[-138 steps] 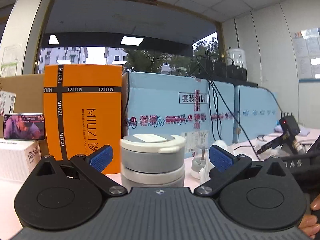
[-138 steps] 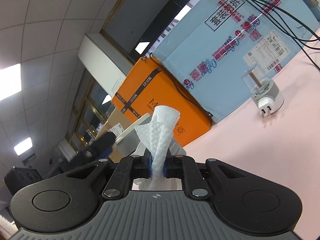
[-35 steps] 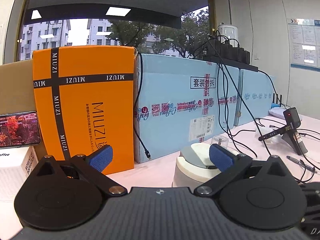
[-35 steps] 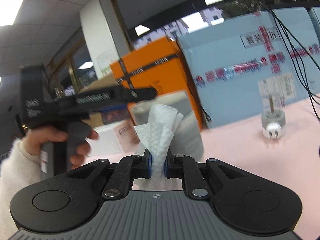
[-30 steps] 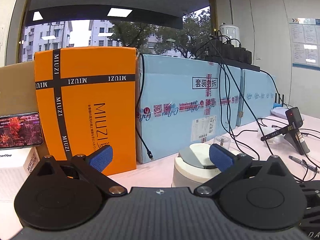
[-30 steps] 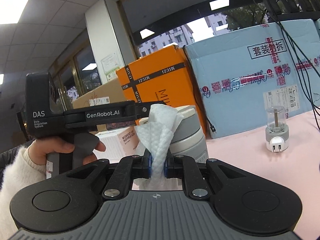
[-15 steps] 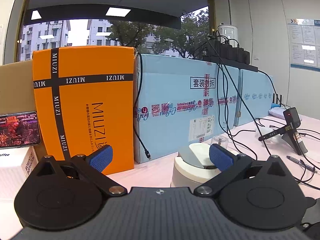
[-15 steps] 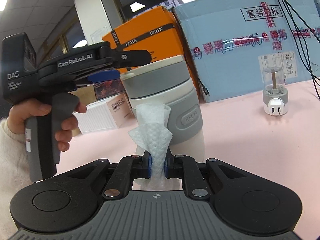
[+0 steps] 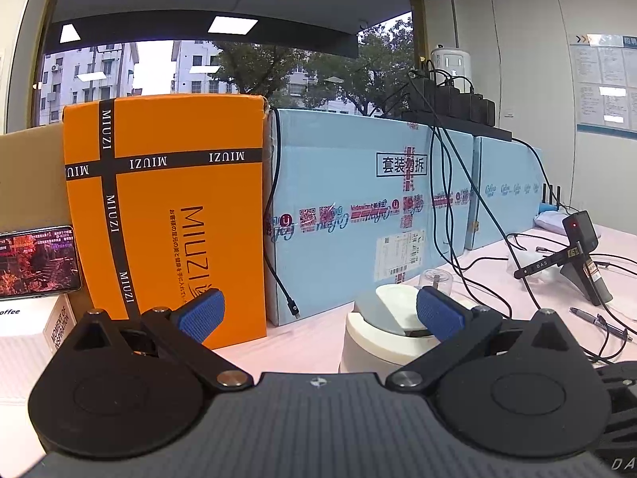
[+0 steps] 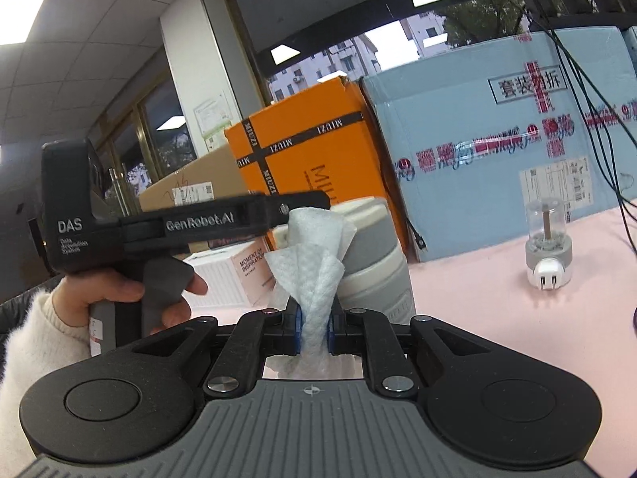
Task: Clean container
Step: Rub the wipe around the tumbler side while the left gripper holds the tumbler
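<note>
The container is a white and grey lidded cup. In the left wrist view its lid [image 9: 392, 318] sits low, right of centre, partly behind my right fingertip [image 9: 440, 312]. My left gripper [image 9: 320, 310] is open and empty, above and left of the cup. In the right wrist view my right gripper [image 10: 314, 328] is shut on a white paper towel [image 10: 314, 263], which stands up in front of the cup [image 10: 378, 263]. The left gripper's body [image 10: 179, 225] shows there beside the cup's top, held by a hand.
An orange MIUZI box [image 9: 167, 207] and blue cartons [image 9: 370, 203] stand behind the cup on the pink table [image 10: 497, 302]. A small plug-in lamp [image 10: 547, 247] is to the right. Cables, a pen [image 9: 597, 322], a phone [image 9: 38, 261] and a white box [image 9: 28, 330] lie around.
The right gripper with the towel rose from the cup's side to its upper part. The left gripper stayed open near the cup's top; earlier it released the cup and moved left.
</note>
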Motion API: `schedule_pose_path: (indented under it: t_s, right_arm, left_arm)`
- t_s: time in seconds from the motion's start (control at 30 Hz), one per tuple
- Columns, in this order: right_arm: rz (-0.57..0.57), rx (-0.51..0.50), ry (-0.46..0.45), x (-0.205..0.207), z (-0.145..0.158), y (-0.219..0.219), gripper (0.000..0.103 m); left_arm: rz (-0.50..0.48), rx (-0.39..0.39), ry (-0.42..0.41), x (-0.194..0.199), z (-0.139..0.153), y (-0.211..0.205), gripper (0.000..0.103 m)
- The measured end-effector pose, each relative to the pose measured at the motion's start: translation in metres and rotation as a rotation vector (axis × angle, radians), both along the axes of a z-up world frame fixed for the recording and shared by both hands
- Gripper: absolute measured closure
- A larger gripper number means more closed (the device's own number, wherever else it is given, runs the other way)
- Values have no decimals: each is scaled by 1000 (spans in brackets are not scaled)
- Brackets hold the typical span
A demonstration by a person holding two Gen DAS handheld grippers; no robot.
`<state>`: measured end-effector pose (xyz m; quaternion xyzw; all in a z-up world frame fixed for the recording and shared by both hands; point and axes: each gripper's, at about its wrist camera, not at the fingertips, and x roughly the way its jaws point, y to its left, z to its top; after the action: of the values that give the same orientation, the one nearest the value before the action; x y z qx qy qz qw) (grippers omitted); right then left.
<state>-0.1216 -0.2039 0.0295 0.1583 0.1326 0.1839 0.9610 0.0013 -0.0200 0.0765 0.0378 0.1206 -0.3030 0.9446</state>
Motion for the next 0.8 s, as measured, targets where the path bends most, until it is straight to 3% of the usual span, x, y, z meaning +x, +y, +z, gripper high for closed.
schedule_pose_path:
  t_s: [0.33,0.63,0.8]
  right_arm:
    - [-11,-11,117,9,-28,1,91]
    - [-19,-17,21,-4,-3,4,91]
    - [-14,-5,28,-1,-6,3,92]
  left_arm:
    - [1,-3,0,0,0,0,0]
    - [7,3,-6,-2,1,0,0]
    - [2,2,-5,-3,1,0,0]
